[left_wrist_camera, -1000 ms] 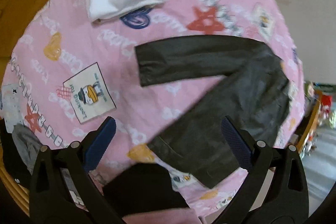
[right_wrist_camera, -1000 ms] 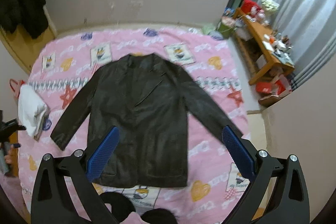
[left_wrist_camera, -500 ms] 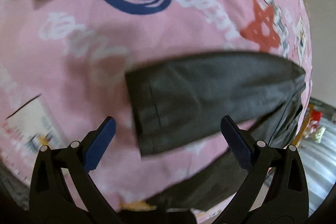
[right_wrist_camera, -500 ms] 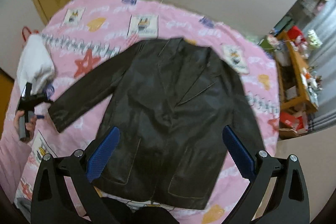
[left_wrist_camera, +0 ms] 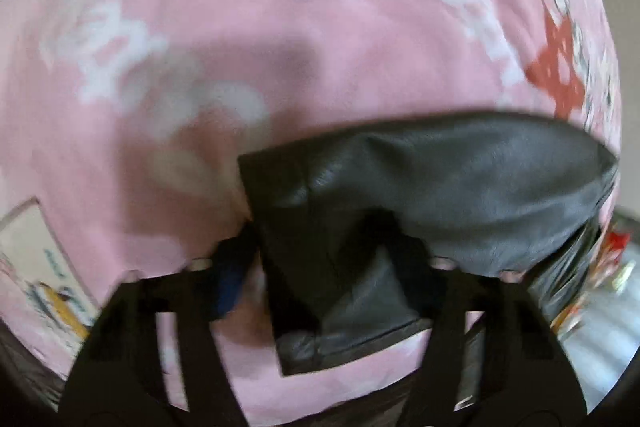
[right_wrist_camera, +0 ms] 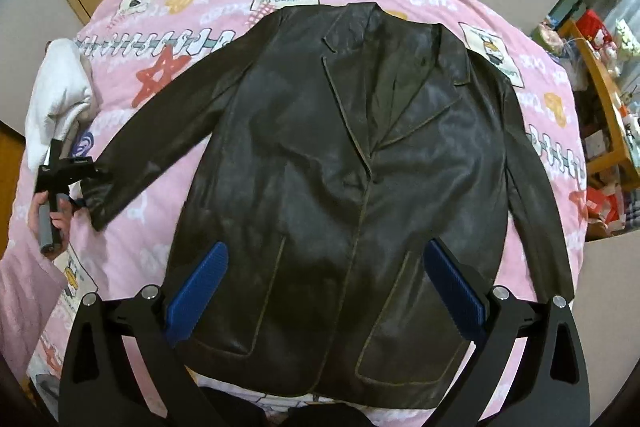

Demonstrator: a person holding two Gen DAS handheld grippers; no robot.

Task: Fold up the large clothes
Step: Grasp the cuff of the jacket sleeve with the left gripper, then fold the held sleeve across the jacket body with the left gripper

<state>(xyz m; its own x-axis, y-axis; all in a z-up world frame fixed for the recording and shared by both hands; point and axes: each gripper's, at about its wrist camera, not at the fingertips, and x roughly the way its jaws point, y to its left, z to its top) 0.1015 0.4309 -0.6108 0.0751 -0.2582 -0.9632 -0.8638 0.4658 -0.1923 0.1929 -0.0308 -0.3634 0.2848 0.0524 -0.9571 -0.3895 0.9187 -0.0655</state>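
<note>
Jacket (right_wrist_camera: pixel 340 163) leather, creased; cuff (left_wrist_camera: pixel 320 267) seemingly pinched.

Left tool (left_wrist_camera: pixel 316 267) motion-blurred, one pad hidden behind jacket sleeve (left_wrist_camera: pixel 400 195)

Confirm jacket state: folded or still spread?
Spread. The jacket lies flat, front up, on the pink bedspread, both sleeves out to the sides, nothing folded over.

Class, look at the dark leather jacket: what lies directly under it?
The jacket lies flat, front up, on a pink printed bedsheet. The sheet shows all around it; whatever lies beneath the jacket's body is covered.
</note>
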